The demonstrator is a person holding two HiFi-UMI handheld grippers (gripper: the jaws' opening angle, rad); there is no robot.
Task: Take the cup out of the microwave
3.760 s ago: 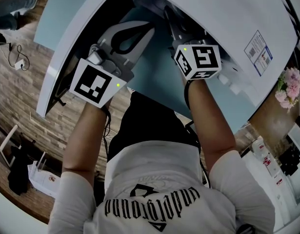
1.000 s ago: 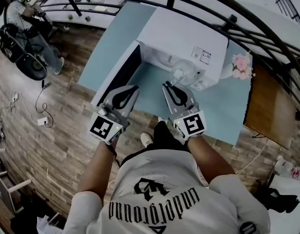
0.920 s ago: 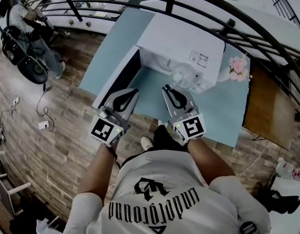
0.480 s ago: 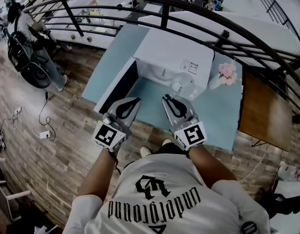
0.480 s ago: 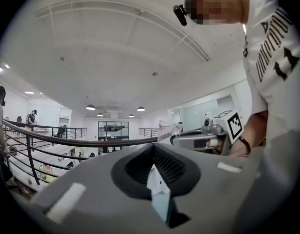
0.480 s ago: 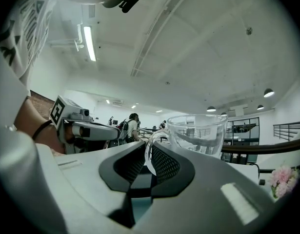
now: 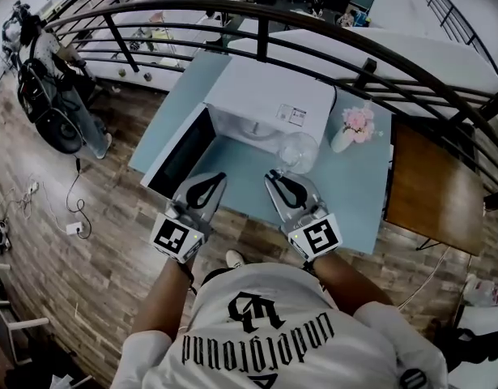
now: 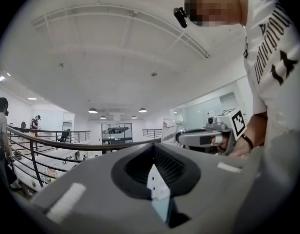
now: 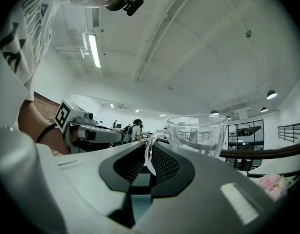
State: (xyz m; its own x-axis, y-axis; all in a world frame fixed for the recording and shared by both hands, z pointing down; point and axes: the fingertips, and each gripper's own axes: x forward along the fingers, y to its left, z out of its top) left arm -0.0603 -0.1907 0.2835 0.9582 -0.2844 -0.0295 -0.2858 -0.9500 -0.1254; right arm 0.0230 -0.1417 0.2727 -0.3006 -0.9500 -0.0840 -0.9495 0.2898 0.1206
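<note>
A clear glass cup [image 7: 299, 152] hangs over the blue table [image 7: 354, 197], just in front of the white microwave [image 7: 269, 104]. My right gripper [image 7: 273, 175] is shut on the cup's handle. In the right gripper view the thin handle [image 9: 149, 156] sits pinched between the jaws of the right gripper [image 9: 149, 150], and the cup [image 9: 197, 133] stands upright beyond them. My left gripper [image 7: 219, 177] is level beside it near the table's front edge, shut with nothing in it. In the left gripper view its tips [image 8: 153, 150] meet.
The microwave door [image 7: 180, 151] hangs open to the left, next to my left gripper. A small vase of pink flowers [image 7: 350, 128] stands right of the microwave. A brown wooden table [image 7: 431, 189] is further right, with a curved black railing [image 7: 313, 27] behind. A person [image 7: 42, 63] stands far left.
Both grippers have drawn back from the microwave toward the table's front edge. The cup has come with the right gripper, from the microwave's mouth to over the table.
</note>
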